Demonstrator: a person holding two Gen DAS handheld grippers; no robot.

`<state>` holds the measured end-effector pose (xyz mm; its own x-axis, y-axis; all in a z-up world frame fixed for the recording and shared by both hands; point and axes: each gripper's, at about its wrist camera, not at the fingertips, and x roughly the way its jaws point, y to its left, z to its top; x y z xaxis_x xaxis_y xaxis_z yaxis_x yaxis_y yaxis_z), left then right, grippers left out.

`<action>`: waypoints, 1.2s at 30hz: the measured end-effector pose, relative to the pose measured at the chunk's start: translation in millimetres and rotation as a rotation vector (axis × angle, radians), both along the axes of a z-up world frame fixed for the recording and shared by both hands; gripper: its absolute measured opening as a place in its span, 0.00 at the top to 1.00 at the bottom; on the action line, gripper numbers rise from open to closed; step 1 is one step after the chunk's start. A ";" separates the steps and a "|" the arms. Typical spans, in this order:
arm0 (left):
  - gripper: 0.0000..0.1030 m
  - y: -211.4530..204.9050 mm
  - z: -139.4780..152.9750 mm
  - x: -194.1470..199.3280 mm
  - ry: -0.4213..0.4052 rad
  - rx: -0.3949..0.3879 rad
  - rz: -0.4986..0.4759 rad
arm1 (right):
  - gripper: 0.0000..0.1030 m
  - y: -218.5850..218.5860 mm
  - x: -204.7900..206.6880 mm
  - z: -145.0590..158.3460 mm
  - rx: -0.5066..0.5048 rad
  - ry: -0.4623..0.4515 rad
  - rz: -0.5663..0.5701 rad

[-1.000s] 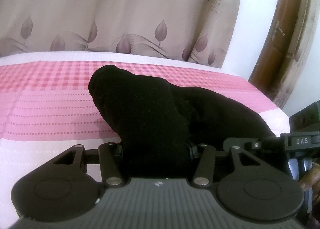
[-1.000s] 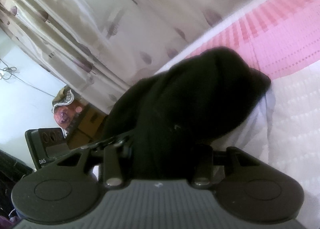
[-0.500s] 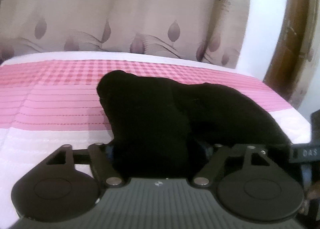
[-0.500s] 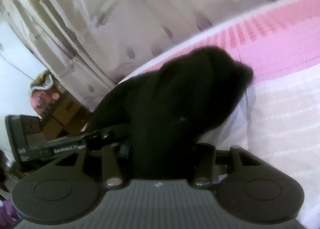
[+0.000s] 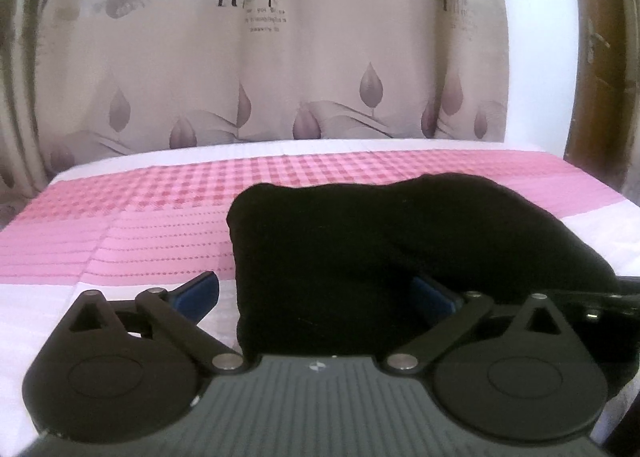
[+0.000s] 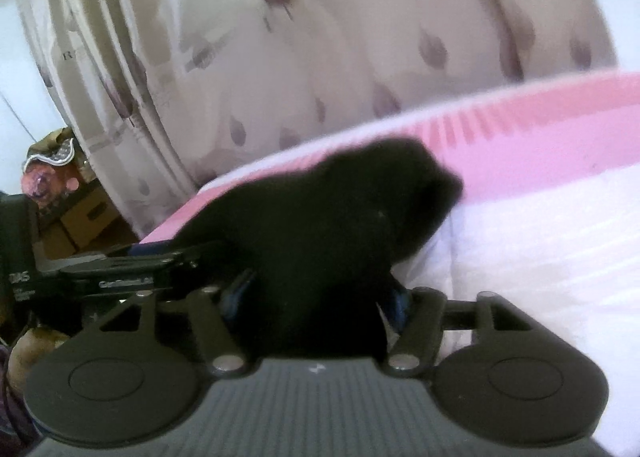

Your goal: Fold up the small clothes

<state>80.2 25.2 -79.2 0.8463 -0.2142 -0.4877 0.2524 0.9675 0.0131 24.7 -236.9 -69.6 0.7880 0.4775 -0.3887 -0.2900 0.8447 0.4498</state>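
Observation:
A small black garment (image 5: 360,249) lies bunched on the pink and white bed cover (image 5: 140,225). My left gripper (image 5: 316,297) is open: its blue-padded fingers (image 5: 196,293) stand wide apart with the cloth lying loose between them. In the right wrist view the same black garment (image 6: 332,241) fills the gap of my right gripper (image 6: 320,297). Its blue pads (image 6: 400,301) press close on both sides of the cloth, so it is shut on it. The fingertips are hidden by the fabric. The left gripper's body (image 6: 120,277) shows at the left of that view.
A beige curtain (image 5: 280,57) with leaf prints hangs behind the bed. A brown wooden door frame (image 5: 600,57) stands at the right. Cardboard boxes and clutter (image 6: 68,213) sit beyond the bed's left end in the right wrist view.
My left gripper's jaws have opened wide and let go of the black garment. Both grippers have moved lower toward the bed, and the cloth has sunk flatter.

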 end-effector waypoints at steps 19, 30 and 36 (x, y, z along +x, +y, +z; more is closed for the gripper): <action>0.00 -9.4 52.0 -59.9 -0.236 -0.002 0.044 | 0.01 13.8 -80.9 38.1 -0.168 -0.292 -0.345; 0.00 -15.5 98.4 -90.1 -0.315 -0.065 0.082 | 0.01 17.0 -95.8 56.5 -0.158 -0.322 -0.310; 0.00 -14.0 104.7 -88.8 -0.307 -0.085 0.155 | 0.01 19.7 -99.1 59.1 -0.188 -0.325 -0.318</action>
